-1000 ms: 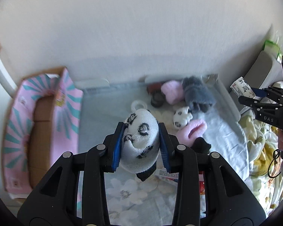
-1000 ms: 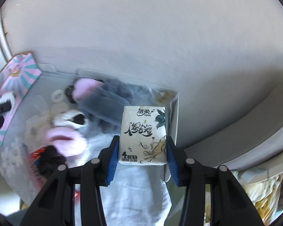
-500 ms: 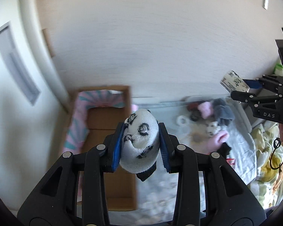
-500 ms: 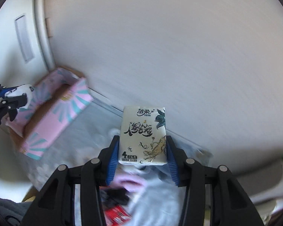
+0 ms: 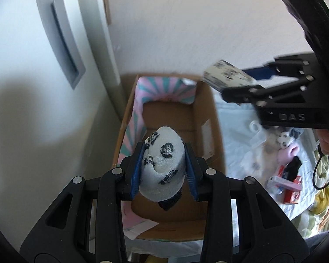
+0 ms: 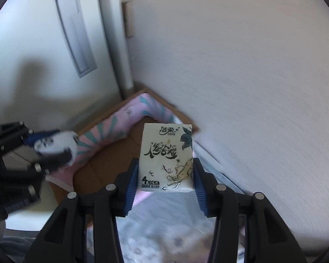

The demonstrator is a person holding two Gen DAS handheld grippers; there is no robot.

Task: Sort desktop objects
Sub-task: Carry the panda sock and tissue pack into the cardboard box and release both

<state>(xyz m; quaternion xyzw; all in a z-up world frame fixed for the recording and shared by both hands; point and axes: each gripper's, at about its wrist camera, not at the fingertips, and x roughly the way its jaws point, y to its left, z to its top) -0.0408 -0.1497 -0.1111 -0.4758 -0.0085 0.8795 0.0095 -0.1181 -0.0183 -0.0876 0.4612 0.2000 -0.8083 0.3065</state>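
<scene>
Left wrist view: left tongs [image 5: 163, 164] clamp the panda sock [image 5: 163, 166] above the cardboard box [image 5: 210, 114] at the bed's left edge. Right tongs [image 6: 166, 179] grip the tissue pack [image 6: 167, 157] near the box's far corner. Likely step: dropping both in; next, lower and release.
</scene>
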